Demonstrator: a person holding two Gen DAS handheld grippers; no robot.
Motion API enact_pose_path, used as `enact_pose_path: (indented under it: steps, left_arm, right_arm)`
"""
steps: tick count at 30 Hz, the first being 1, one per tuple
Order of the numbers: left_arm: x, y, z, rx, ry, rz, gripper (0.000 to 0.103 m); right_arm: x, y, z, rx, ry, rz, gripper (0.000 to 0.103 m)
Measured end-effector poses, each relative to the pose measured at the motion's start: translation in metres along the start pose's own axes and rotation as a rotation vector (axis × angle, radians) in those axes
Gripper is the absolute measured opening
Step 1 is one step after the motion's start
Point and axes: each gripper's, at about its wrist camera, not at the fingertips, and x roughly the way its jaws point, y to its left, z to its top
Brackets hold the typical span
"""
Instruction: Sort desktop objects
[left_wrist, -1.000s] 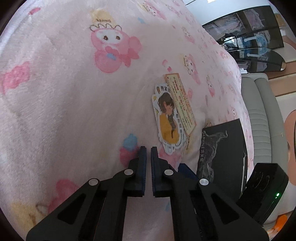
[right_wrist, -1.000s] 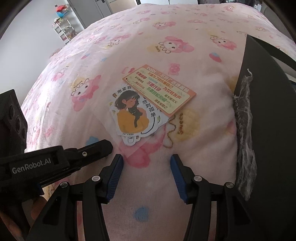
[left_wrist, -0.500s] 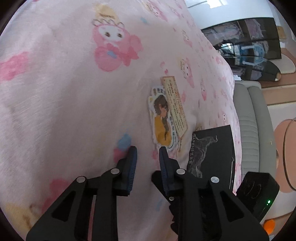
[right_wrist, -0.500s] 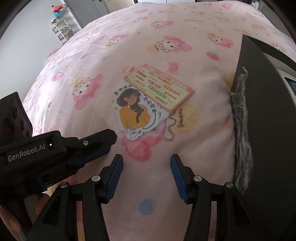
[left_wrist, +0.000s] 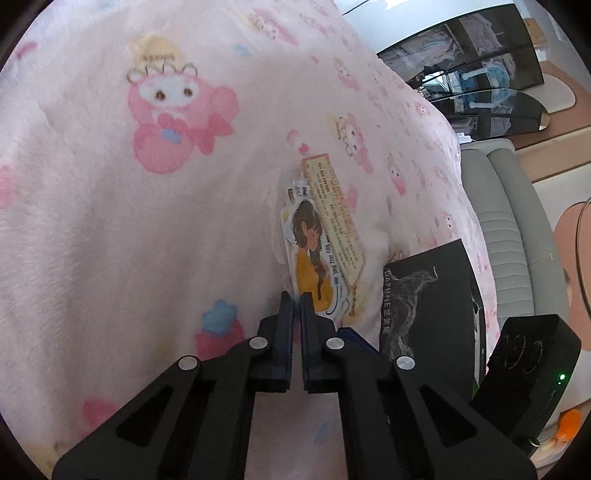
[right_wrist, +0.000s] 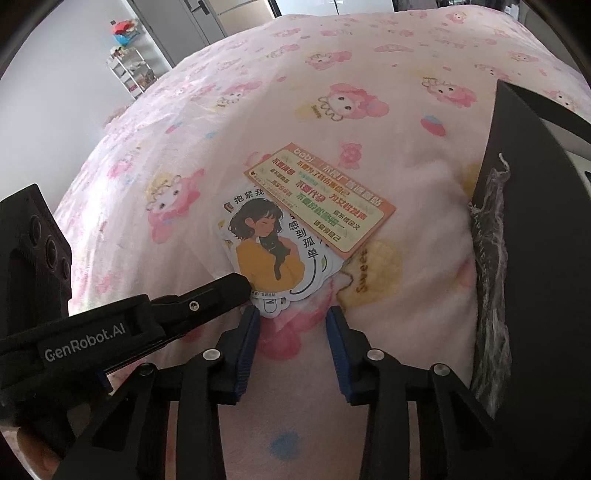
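A die-cut card of a girl in a yellow sweater (right_wrist: 269, 247) lies on the pink cartoon blanket (right_wrist: 332, 74), partly under an orange card with green text (right_wrist: 325, 199). Both also show in the left wrist view: the girl card (left_wrist: 314, 258) and the orange card (left_wrist: 332, 206). My left gripper (left_wrist: 296, 295) has its jaws nearly together at the girl card's near edge; whether the edge is between them I cannot tell. In the right wrist view its finger (right_wrist: 221, 288) reaches that edge. My right gripper (right_wrist: 291, 317) is open and empty, just short of the card.
A black book with a grey animal drawing (left_wrist: 428, 295) lies to the right of the cards, also in the right wrist view (right_wrist: 535, 221). A grey sofa (left_wrist: 509, 229) and glass shelves (left_wrist: 480, 85) lie beyond the bed. A white rack (right_wrist: 129, 70) stands at the far left.
My left gripper opened slightly, moved forward to the girl card's near edge and closed there. My right gripper stayed open and came closer to the cards.
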Motion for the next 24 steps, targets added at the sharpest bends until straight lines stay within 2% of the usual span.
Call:
enact_pose_path:
  steps: [5,7,10,11,13,15,17,19,21,24]
  left_arm:
    - [-0.037,-0.002,-0.025,0.008,0.013,0.069,0.001]
    - [-0.053,0.001,-0.039,0.011,0.022,0.088,0.001]
    - [-0.072,0.008,-0.065,0.027,0.086,0.083,0.002]
    - [-0.077,0.01,-0.076,0.037,0.119,0.096,0.006]
    - [-0.087,0.019,-0.09,0.026,0.116,0.137,0.009]
    - [-0.093,0.028,-0.095,-0.01,0.1,0.163,0.022]
    - [-0.096,0.034,-0.09,-0.054,0.076,0.155,0.024]
    - [-0.093,0.035,-0.084,-0.077,0.056,0.126,0.028]
    - [-0.087,0.036,-0.081,-0.079,0.059,0.126,0.043]
    - [-0.071,0.037,-0.081,-0.07,0.086,0.179,0.045]
  right_arm:
    - [-0.023,0.011,-0.015,-0.027,-0.003,0.004,0.033]
    - [-0.03,0.017,-0.025,-0.033,0.018,0.037,0.033]
    - [-0.041,0.029,-0.043,-0.099,0.054,0.039,0.034]
    - [-0.048,0.03,-0.051,-0.129,0.063,0.038,0.035]
    - [-0.059,0.033,-0.066,-0.192,0.085,0.037,0.039]
    - [-0.059,0.036,-0.074,-0.237,0.115,0.024,0.042]
    - [-0.055,0.032,-0.075,-0.232,0.115,-0.008,0.043]
    - [-0.047,0.028,-0.072,-0.213,0.109,-0.033,0.06]
    - [-0.038,0.024,-0.07,-0.193,0.116,-0.014,0.061]
    - [-0.022,0.017,-0.068,-0.165,0.129,-0.008,0.061]
